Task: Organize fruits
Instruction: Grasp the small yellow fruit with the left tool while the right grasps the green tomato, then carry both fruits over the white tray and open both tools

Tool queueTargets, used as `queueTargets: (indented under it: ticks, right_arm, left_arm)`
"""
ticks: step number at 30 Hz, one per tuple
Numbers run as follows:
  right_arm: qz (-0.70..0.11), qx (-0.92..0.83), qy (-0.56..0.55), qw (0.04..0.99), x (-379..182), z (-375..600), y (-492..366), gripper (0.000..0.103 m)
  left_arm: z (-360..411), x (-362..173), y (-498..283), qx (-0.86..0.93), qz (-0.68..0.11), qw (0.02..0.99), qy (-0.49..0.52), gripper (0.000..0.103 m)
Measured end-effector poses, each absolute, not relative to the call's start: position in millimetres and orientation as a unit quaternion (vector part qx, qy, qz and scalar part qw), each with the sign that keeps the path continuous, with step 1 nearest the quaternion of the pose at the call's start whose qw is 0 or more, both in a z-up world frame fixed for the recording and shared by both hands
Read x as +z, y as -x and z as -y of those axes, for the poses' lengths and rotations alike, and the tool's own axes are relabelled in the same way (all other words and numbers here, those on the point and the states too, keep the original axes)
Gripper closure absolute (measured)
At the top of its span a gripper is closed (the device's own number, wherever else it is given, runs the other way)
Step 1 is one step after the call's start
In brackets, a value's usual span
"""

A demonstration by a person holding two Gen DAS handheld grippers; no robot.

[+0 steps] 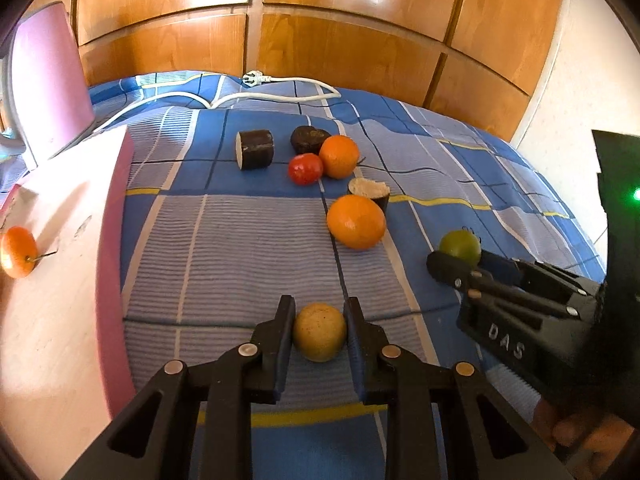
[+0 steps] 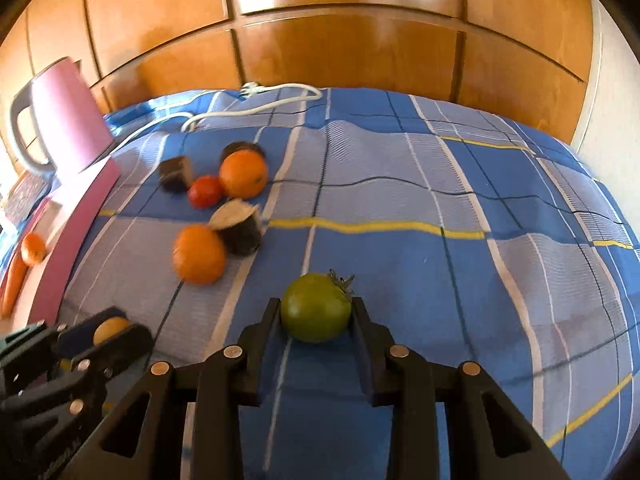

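Observation:
My left gripper [image 1: 319, 312] is shut on a small yellow-brown round fruit [image 1: 319, 334], just above the blue checked bedspread [image 1: 224, 248]. My right gripper [image 2: 316, 303] is shut on a green tomato [image 2: 314, 316] with its stalk on. Each gripper also shows in the other's view: the right gripper [image 1: 464, 258] with the green tomato [image 1: 460, 244], and the left gripper [image 2: 116, 328] with the yellow fruit [image 2: 110, 328]. Two oranges [image 1: 339, 157] [image 1: 356, 222], a red tomato [image 1: 305, 169] and three dark cut pieces [image 1: 256, 149] lie together farther back.
A pink box [image 1: 60, 240] stands at the left, with a small mandarin [image 1: 18, 252] and a carrot [image 2: 14, 276] beside it. Behind it is a pink kettle [image 2: 64, 120]. A white cable with a plug [image 1: 280, 84] lies by the wooden panelled wall [image 1: 340, 20].

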State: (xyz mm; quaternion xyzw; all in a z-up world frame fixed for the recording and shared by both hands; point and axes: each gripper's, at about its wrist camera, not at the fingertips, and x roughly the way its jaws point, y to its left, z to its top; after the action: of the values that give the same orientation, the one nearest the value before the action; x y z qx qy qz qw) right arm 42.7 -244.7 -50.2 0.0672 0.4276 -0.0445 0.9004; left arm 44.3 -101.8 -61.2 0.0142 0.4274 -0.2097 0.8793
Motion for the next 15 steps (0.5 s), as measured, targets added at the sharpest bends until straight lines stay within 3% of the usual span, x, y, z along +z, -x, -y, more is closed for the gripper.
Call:
queueTargets:
  ticks: [15]
  right_arm:
    - [-0.419, 0.018, -0.105, 0.902, -21.0, 210.6, -15.2, 0.070]
  left_arm:
    - [69.2, -21.4, -19.8, -0.196, -0.392, 0.899, 0.010, 0.078]
